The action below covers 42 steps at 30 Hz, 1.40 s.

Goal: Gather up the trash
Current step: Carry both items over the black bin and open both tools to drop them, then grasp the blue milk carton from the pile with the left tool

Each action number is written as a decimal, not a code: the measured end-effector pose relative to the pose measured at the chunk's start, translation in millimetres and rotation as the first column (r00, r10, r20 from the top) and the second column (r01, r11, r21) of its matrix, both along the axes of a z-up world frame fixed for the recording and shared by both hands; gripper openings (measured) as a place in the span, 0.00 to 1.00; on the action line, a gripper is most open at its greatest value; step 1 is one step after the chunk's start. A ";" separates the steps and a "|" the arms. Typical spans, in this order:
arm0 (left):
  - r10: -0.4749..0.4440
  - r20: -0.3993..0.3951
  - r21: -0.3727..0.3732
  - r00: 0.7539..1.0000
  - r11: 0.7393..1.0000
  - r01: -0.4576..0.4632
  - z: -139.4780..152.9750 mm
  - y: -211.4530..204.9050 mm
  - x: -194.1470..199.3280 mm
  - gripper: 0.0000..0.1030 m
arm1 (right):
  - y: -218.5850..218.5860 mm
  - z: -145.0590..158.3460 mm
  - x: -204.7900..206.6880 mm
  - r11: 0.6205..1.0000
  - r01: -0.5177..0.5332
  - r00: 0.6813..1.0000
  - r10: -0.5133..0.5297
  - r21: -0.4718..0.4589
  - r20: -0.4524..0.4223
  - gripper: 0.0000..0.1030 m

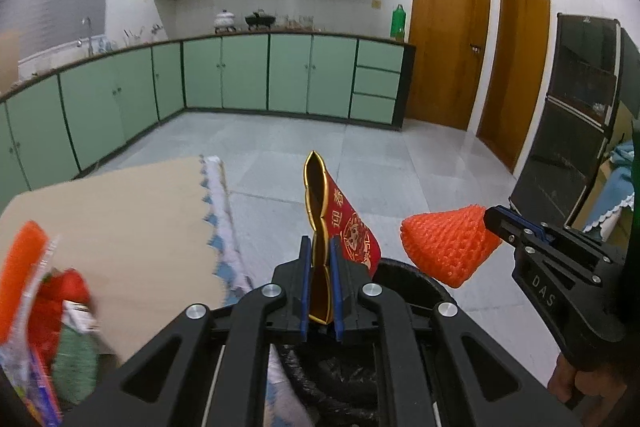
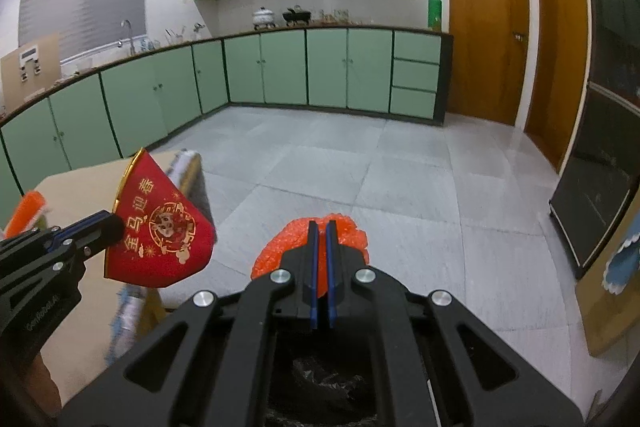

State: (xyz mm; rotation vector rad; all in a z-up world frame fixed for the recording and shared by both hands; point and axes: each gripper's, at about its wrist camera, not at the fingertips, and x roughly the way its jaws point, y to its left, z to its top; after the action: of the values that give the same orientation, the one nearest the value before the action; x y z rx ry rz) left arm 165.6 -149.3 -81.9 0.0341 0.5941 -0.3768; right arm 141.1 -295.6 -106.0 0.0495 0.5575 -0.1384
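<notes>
left gripper fingers clamp a red envelope, right gripper fingers pinch orange foam netting, both above a black-lined bin.

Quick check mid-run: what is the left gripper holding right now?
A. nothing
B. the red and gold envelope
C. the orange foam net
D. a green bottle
B: in the left wrist view the left gripper has its blue fingers pressed on the red and gold envelope, while the orange foam net is in the right gripper.
</notes>
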 end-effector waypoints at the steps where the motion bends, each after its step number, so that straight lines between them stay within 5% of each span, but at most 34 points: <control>1: -0.002 -0.007 0.006 1.000 1.000 0.002 -5.0 -4.6 3.0 0.09 | -3.6 -3.3 3.0 1.000 0.002 1.000 -0.002 0.004 -0.006 0.03; 13: -0.043 -0.089 0.026 0.995 0.999 0.045 -33.3 -41.8 36.1 0.27 | -38.0 -50.7 32.5 0.997 0.058 0.992 -0.050 0.060 -0.120 0.08; 20: -0.014 -0.052 0.025 0.999 1.000 0.015 -18.5 -27.1 26.5 0.47 | -40.3 -40.3 24.8 0.995 0.082 0.992 -0.076 0.059 -0.101 0.52; 24: 0.057 0.004 0.017 0.998 0.998 -0.057 -0.6 7.2 9.8 0.62 | -24.9 -22.5 11.8 0.995 0.091 0.994 -0.089 0.035 -0.057 0.77; 28: 0.150 0.068 0.014 0.986 0.988 -0.152 21.5 54.2 -10.6 0.72 | 1.2 -1.5 -1.6 0.997 0.069 0.998 -0.069 0.028 -0.009 0.88; 42: 0.421 0.153 0.035 0.894 0.902 -0.430 55.3 202.9 -78.3 0.82 | 115.4 50.4 -33.6 0.995 -0.076 0.994 0.070 0.067 0.089 0.95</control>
State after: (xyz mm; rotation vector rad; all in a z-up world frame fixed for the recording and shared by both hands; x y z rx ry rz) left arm 87.2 53.6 -26.6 -0.0044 0.4564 0.0747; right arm 107.5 -180.2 -55.6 0.1034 0.4771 -0.0450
